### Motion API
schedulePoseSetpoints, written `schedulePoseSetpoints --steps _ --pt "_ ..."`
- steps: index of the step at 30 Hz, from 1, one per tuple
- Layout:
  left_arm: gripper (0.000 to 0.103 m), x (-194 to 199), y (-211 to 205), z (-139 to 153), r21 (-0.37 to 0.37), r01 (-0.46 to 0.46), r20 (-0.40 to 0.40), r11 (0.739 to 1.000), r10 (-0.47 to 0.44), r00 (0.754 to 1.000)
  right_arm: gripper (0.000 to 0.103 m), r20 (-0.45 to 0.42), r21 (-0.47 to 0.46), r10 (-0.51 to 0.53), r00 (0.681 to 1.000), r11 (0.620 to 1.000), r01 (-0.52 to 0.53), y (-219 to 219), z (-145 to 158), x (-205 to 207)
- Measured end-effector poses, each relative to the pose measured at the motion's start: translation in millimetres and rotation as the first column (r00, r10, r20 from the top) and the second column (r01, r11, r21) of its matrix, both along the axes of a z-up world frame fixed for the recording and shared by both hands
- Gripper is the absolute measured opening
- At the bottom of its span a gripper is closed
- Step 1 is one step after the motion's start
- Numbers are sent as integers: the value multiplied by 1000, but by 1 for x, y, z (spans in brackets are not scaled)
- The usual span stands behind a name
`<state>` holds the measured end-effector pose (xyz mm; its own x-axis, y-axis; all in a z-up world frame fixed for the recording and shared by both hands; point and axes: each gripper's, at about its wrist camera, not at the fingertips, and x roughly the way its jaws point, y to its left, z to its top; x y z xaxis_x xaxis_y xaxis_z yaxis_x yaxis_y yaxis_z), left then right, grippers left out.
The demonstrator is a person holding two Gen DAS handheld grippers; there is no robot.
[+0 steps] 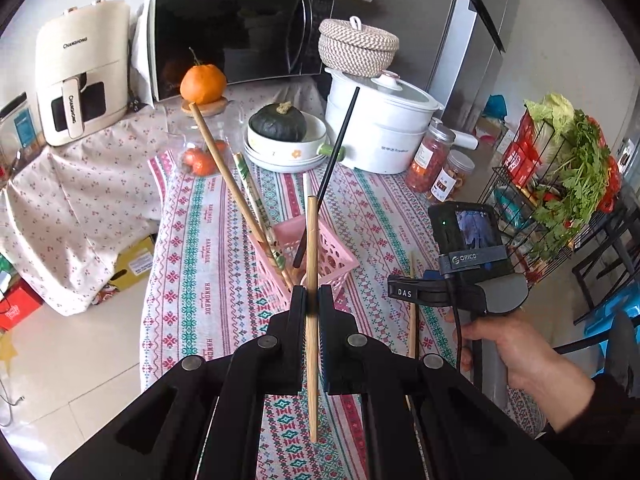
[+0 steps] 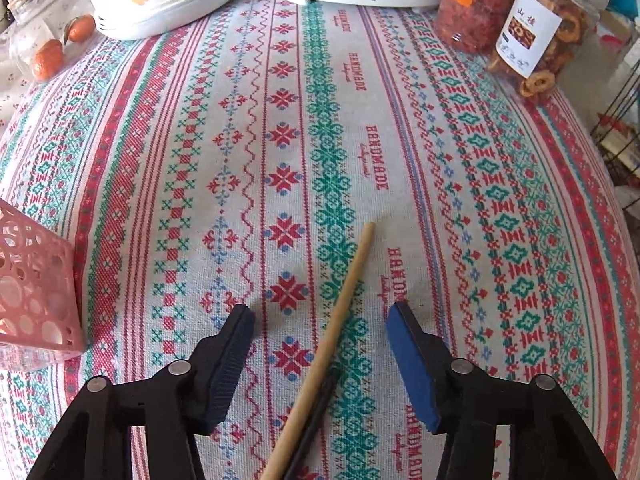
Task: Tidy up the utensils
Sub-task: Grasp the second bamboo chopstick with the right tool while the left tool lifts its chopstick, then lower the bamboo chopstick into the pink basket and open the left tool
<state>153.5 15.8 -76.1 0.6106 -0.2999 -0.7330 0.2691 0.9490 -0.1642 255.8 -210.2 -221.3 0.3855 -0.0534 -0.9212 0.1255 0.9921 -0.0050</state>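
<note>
My left gripper (image 1: pixel 312 292) is shut on a wooden chopstick (image 1: pixel 312 232), which stands nearly upright between the pads. Just beyond it is a pink basket (image 1: pixel 340 256) on the tablecloth, holding a wooden chopstick (image 1: pixel 224 176), a patterned one (image 1: pixel 252 188) and a black one (image 1: pixel 336 160), all leaning. My right gripper (image 2: pixel 320 316) points down at the table. Its jaws stand apart on either side of a second wooden chopstick (image 2: pixel 348 292) lying flat, and the pads do not touch it. A black chopstick (image 2: pixel 316 412) lies beside that one. The basket's corner (image 2: pixel 32 288) shows at the left.
Behind the basket stand a white bowl (image 1: pixel 280 148) with a green squash, a white pot (image 1: pixel 380 128) and two snack jars (image 2: pixel 532 32). A microwave (image 1: pixel 240 32) and an air fryer (image 1: pixel 80 76) are at the back. A wire rack (image 1: pixel 560 184) of greens stands right. The table's edge drops off on the left.
</note>
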Motion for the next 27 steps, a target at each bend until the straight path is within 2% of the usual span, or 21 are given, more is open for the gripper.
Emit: schedulePoseSetpoints --steps 1,3,4,5,6,11,16,22,27 --pt "5 1 2 0 -3 -3 -1 1000 3 1000 48 9 3 0 1000 1000 0 1 1 0" --pt "6 1 4 0 -6 -7 0 1000 7 1000 28 26 13 5 1000 1000 -6 2 1 1" --pt "6 0 5 0 -6 -8 0 1000 8 1000 22 32 23 8 999 1000 -9 3 1 2" --pt "5 0 5 0 -6 -8 1 1000 8 1000 13 35 31 8 999 999 -9 3 2 2" --pt "5 -1 5 0 -6 -9 1 1000 9 1000 10 39 40 10 999 999 -11 3 2 1" --pt "6 -2 6 1 -9 -21 4 1000 21 1000 8 61 119 -4 998 993 -3 -1 8 -3" --pt "5 -4 8 4 -10 -27 20 1000 27 999 7 157 167 16 987 985 -43 1 45 -20" --pt "6 -9 11 10 -16 -37 48 999 38 998 6 311 195 61 948 973 -127 8 100 -60" --pt "6 -15 11 16 -29 -45 71 999 47 996 6 403 191 91 911 965 -181 11 130 -94"
